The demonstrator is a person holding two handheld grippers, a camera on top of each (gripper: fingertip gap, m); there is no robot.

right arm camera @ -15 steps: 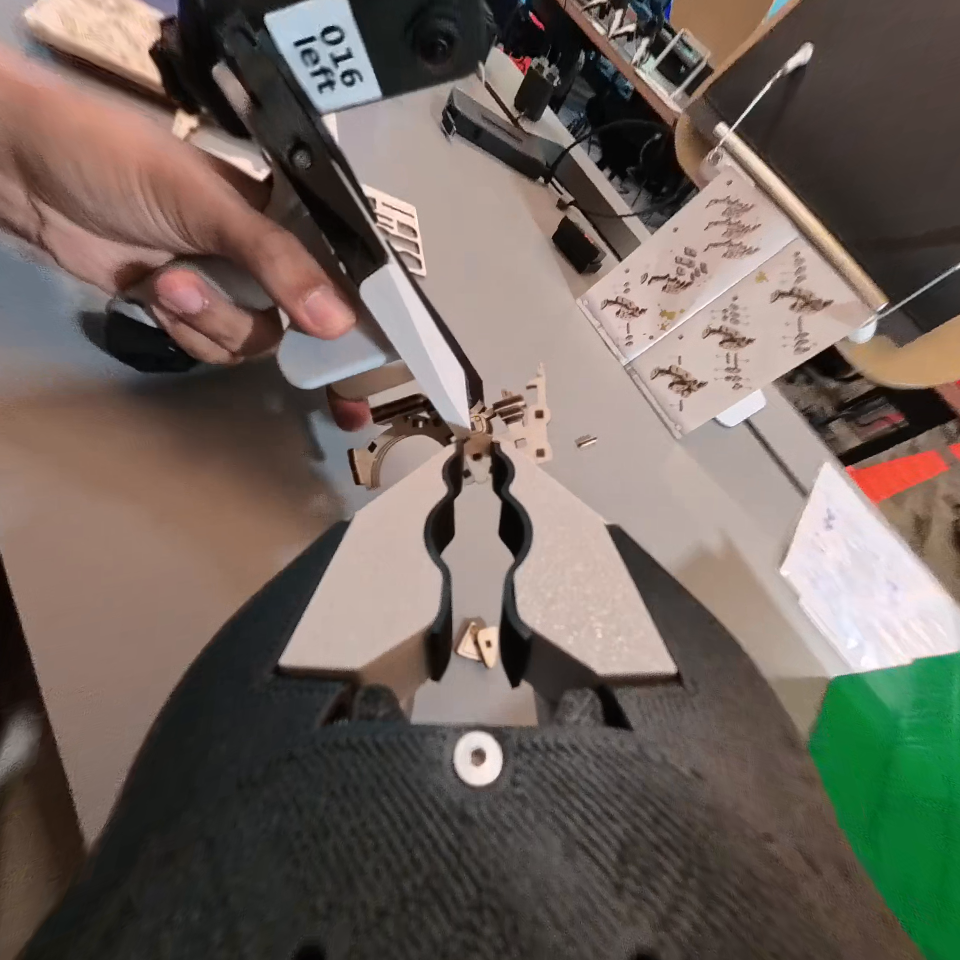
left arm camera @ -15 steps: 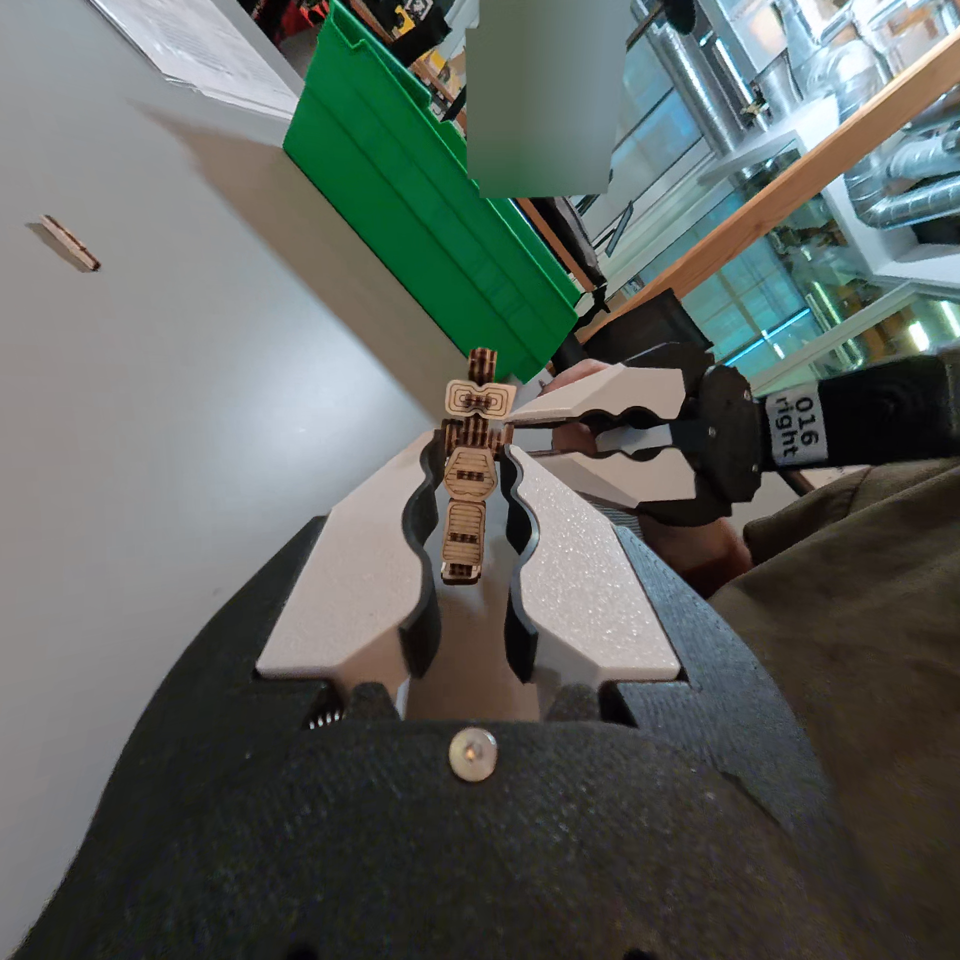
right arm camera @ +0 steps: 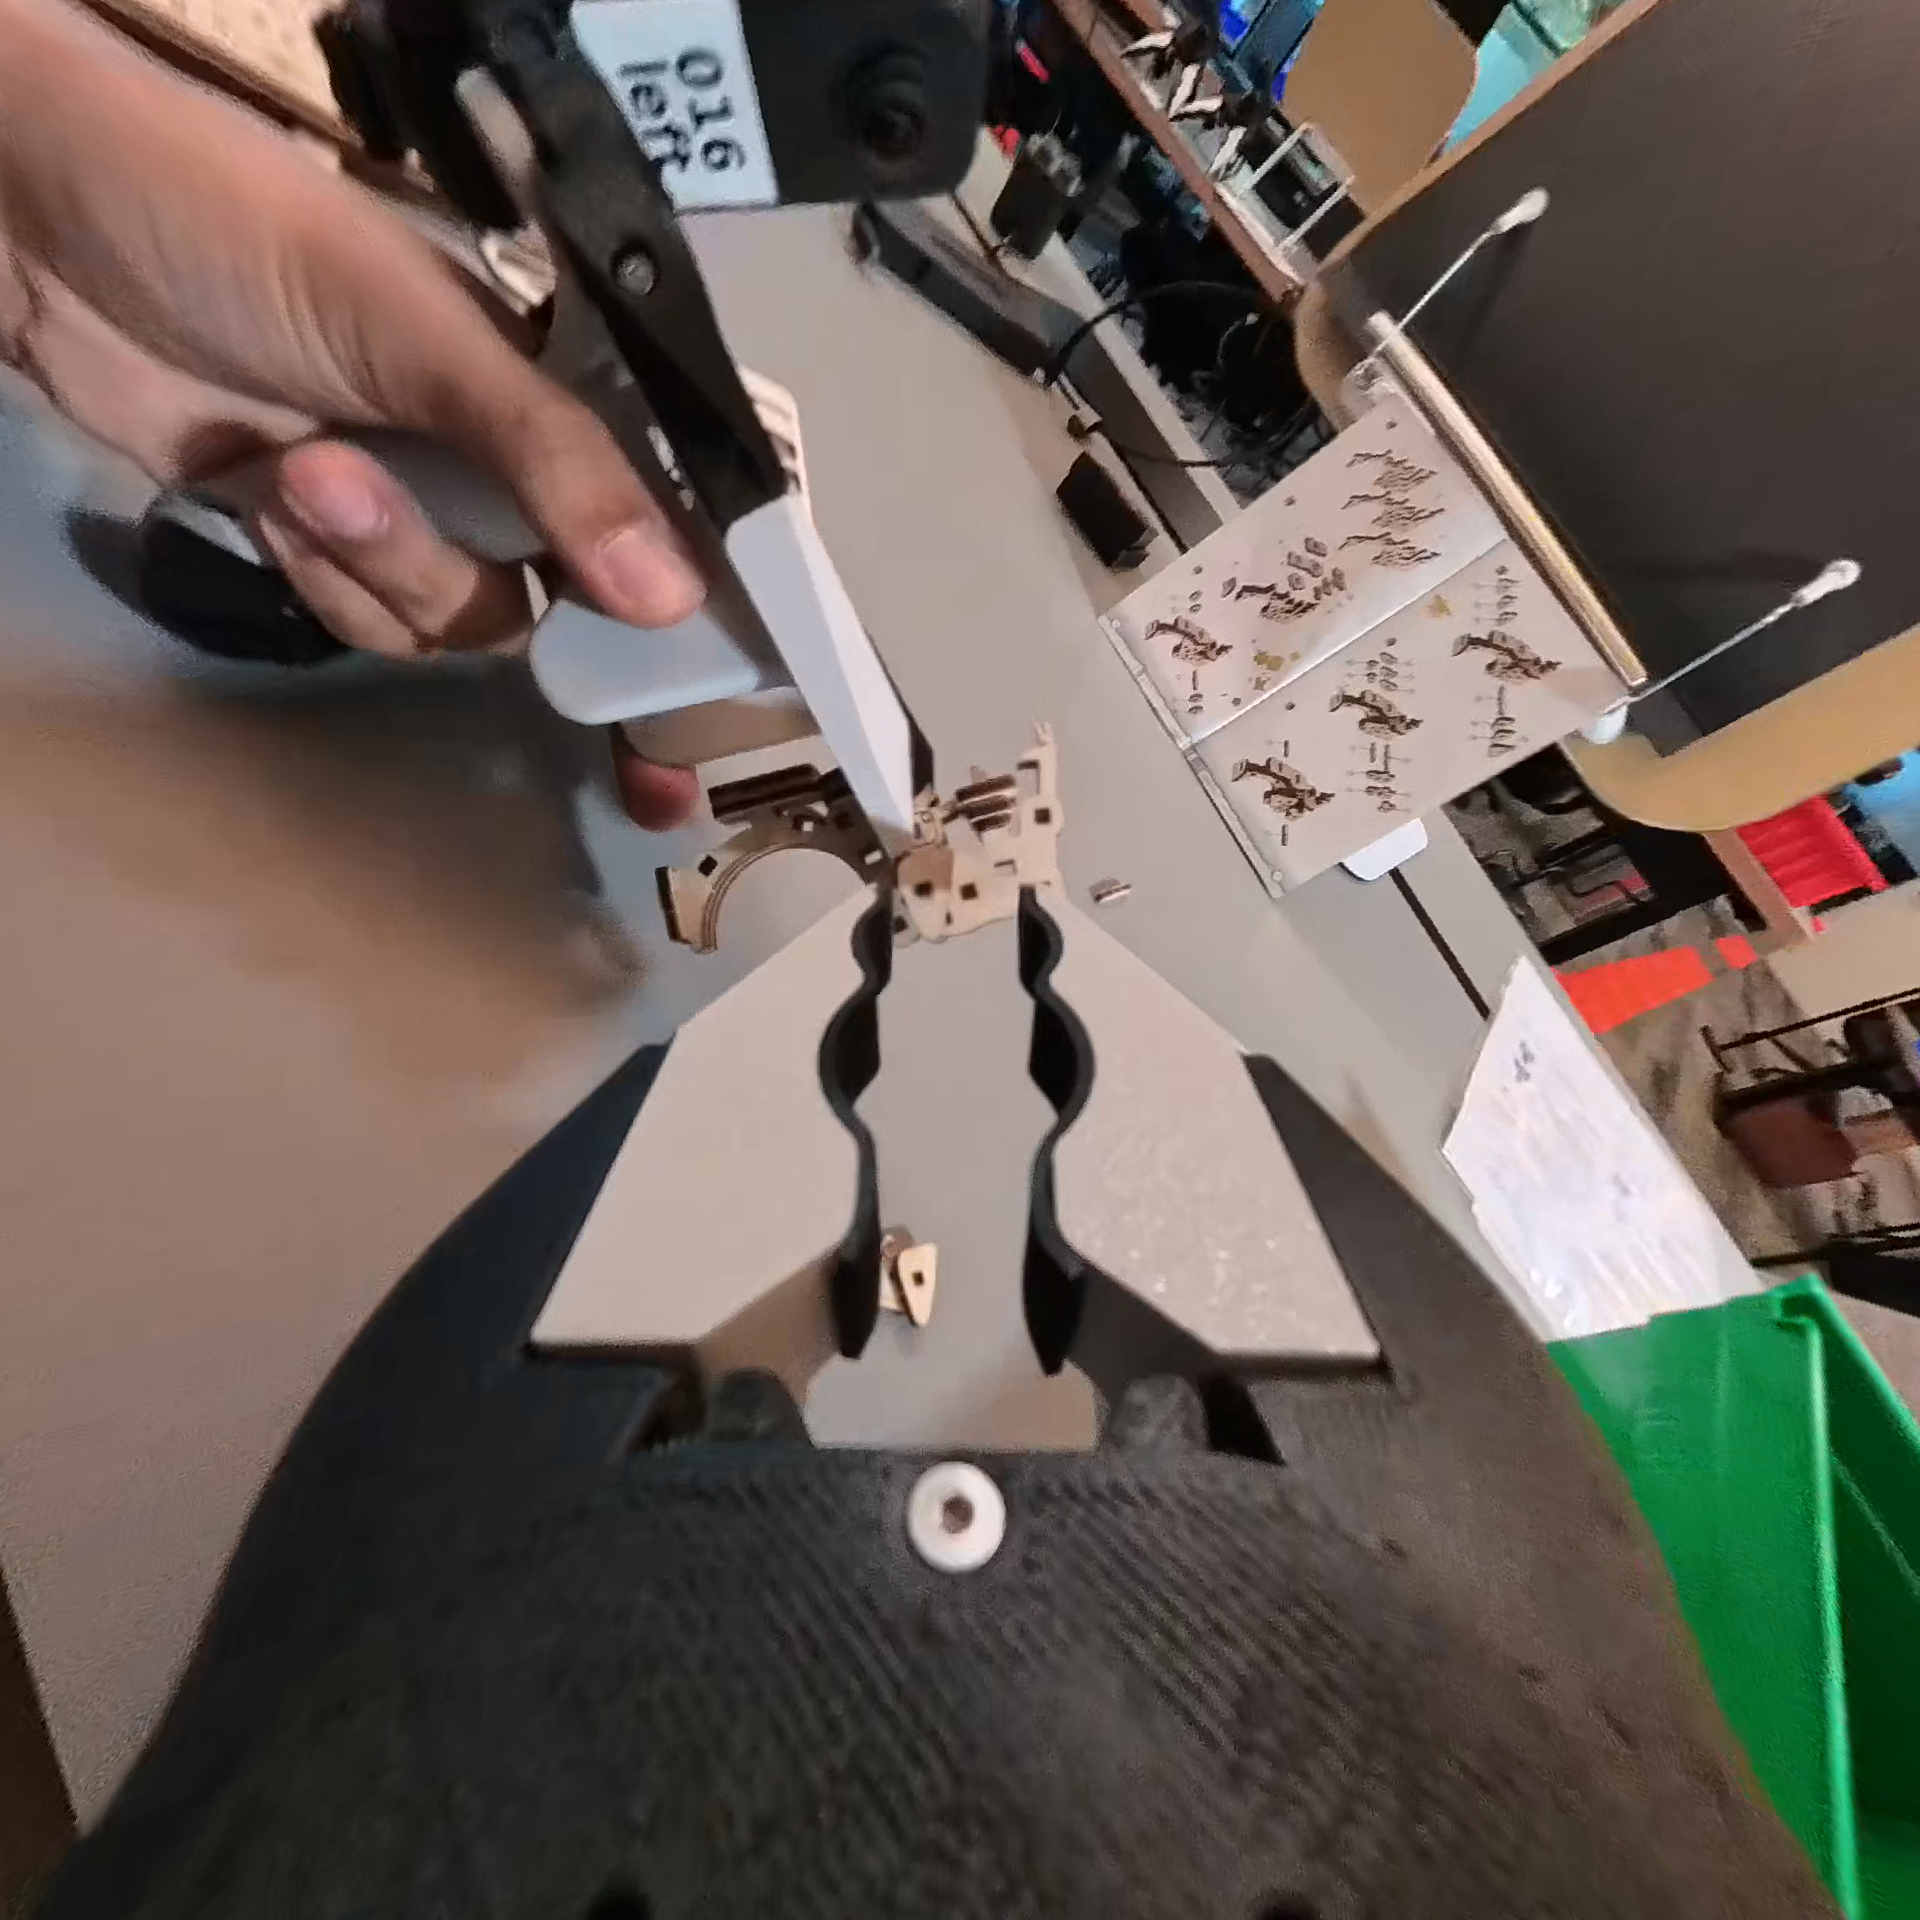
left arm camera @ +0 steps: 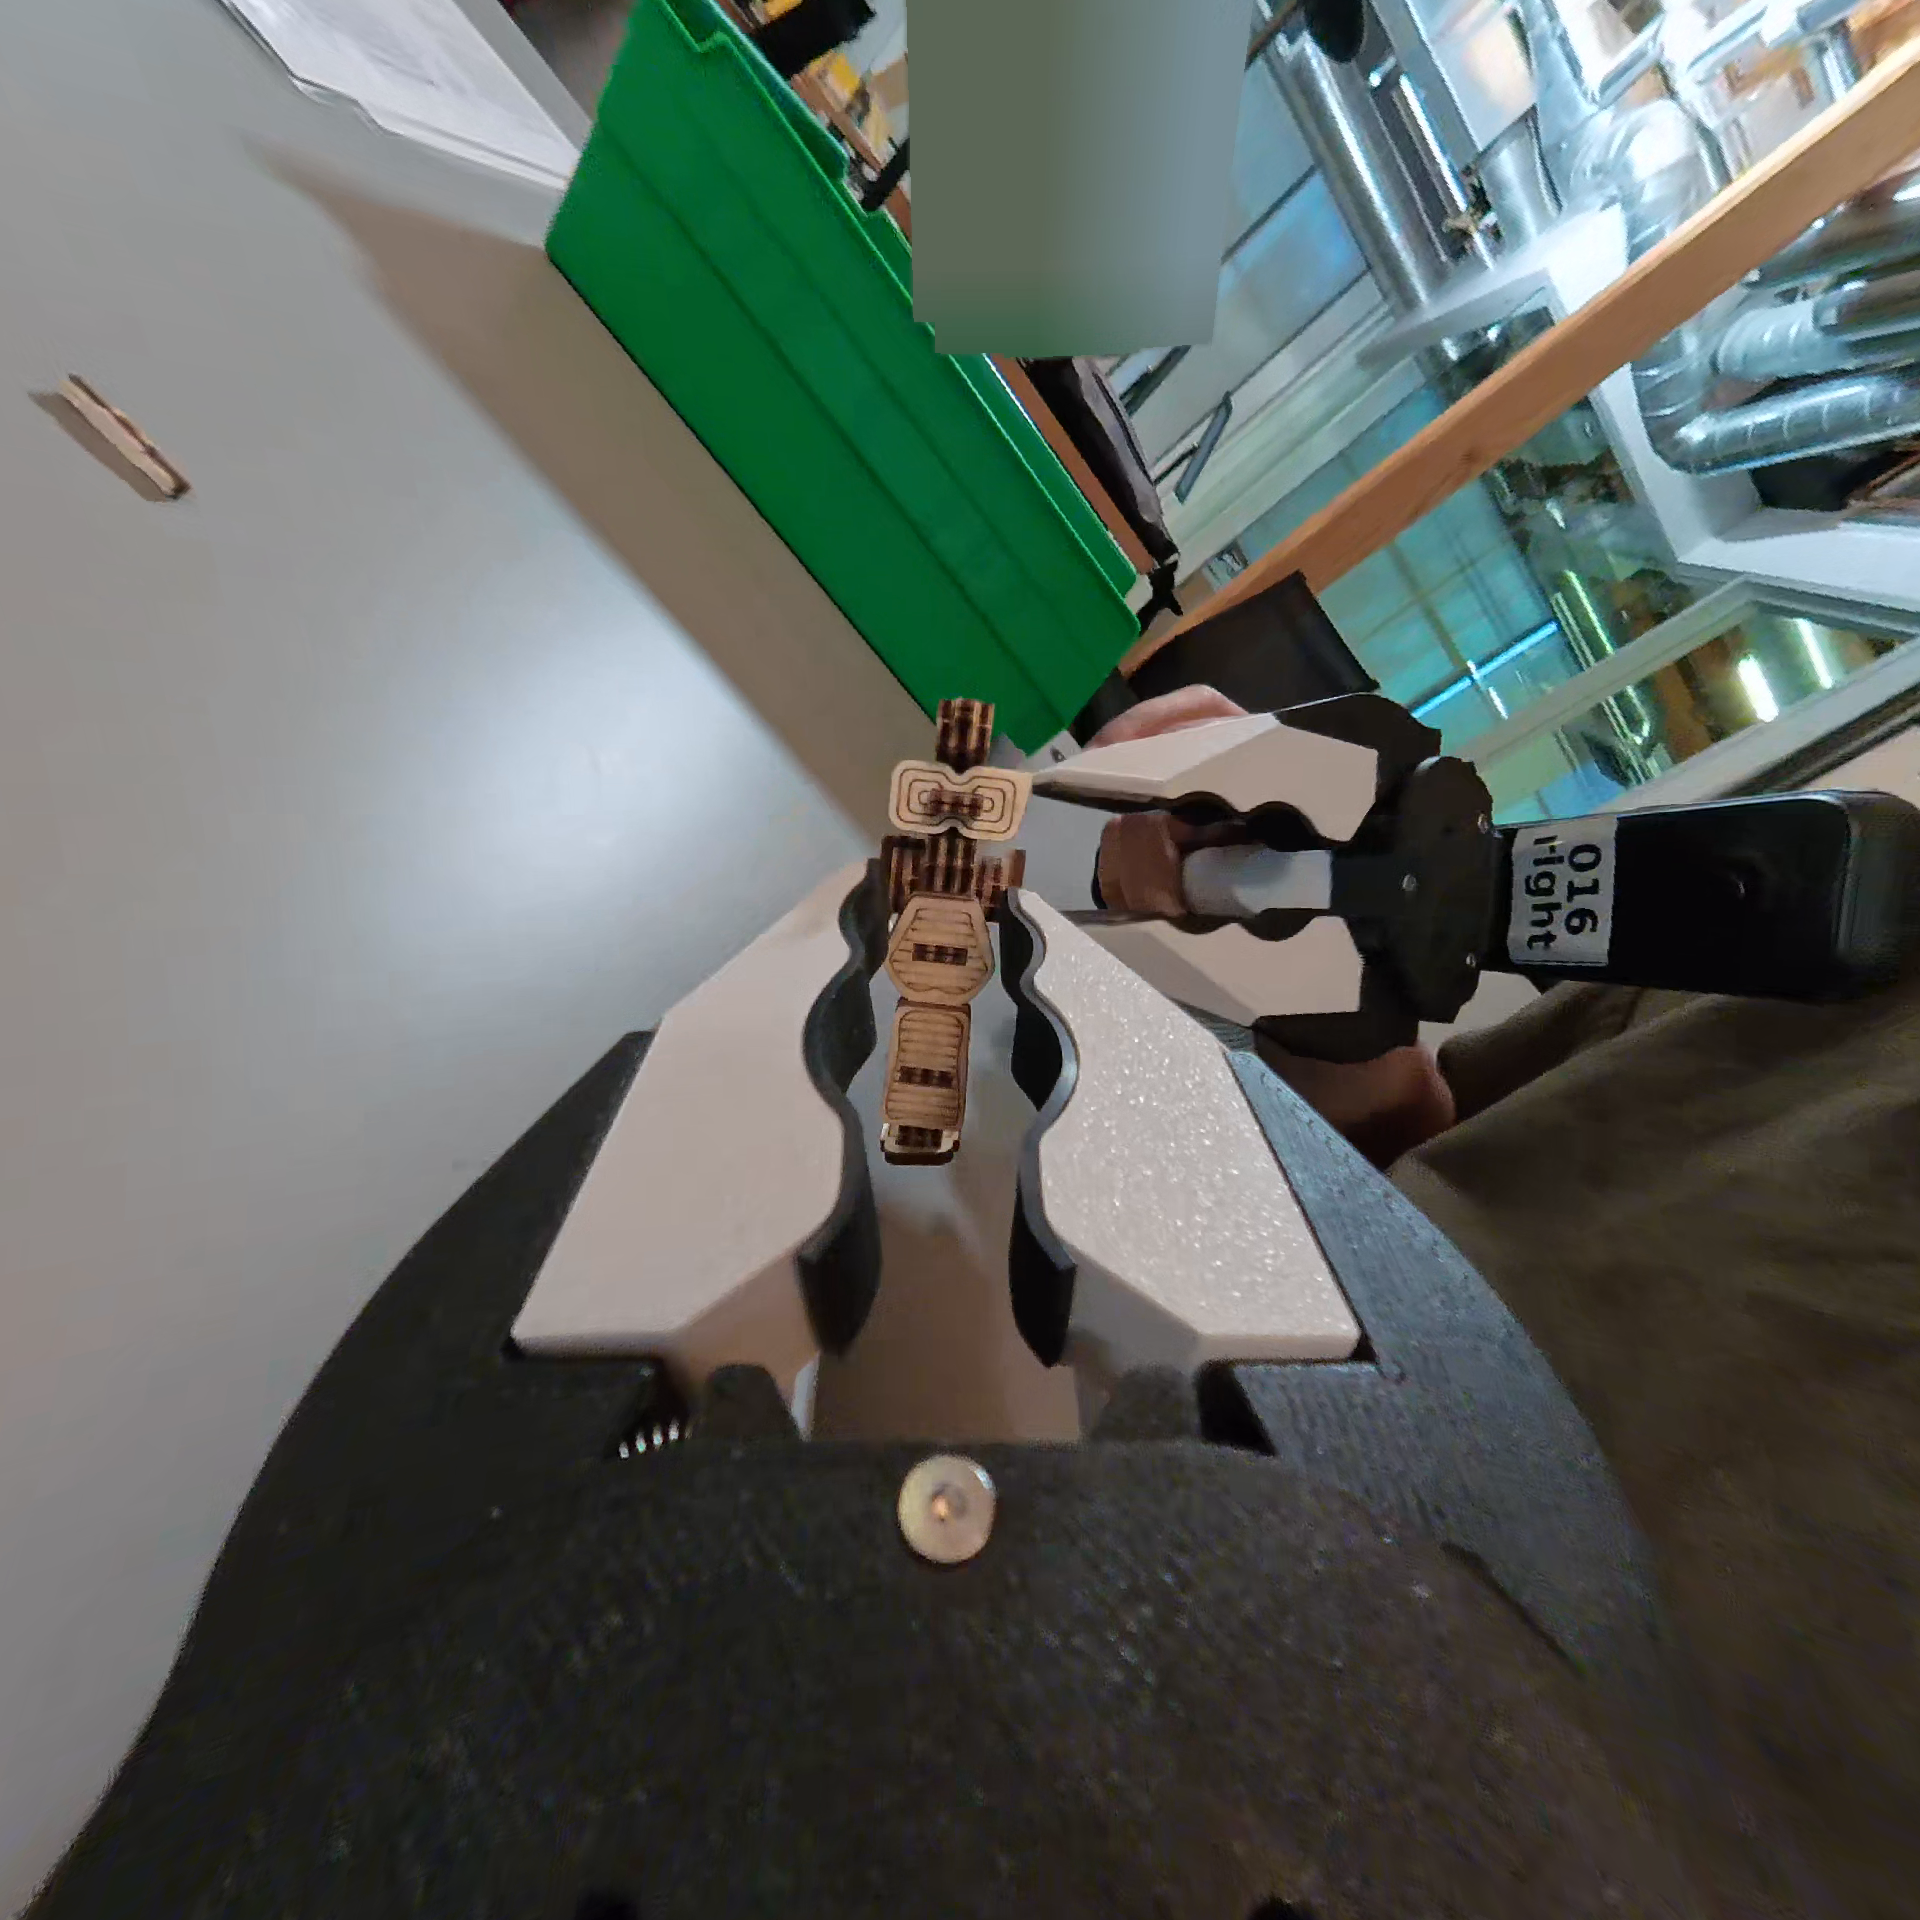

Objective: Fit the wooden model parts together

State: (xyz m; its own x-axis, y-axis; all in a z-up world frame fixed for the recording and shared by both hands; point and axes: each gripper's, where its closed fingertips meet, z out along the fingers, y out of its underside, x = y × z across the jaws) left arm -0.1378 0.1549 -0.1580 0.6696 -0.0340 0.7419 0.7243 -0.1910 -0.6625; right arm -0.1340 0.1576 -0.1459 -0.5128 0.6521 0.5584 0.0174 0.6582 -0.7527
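Note:
My left gripper (left arm camera: 940,904) is shut on a small wooden model (left arm camera: 933,951), a dark notched spine with pale engraved plates slotted across it, held upright above the grey table (left arm camera: 312,831). My right gripper (right arm camera: 956,914) is open. In the left wrist view it (left arm camera: 1049,852) comes in from the right, its upper fingertip touching the model's top plate (left arm camera: 961,812). In the right wrist view the model (right arm camera: 940,883) sits at my fingertips, and the left gripper's white finger (right arm camera: 821,644) reaches down to it.
A green bin (left arm camera: 831,416) stands at the table's far side and shows in the right wrist view (right arm camera: 1766,1558). On the table lie a curved wooden part (right arm camera: 748,862), a notched flat part (right arm camera: 1034,821), small loose pieces (right arm camera: 909,1278) (right arm camera: 1110,888) (left arm camera: 125,442), paper sheets (right arm camera: 1590,1174) and a picture sheet (right arm camera: 1351,665). Only a small space, under 4 cm, lies between the two pairs of fingers.
My right gripper's fingers have spread apart at the model's top plate. The left gripper still holds the model in about the same place.

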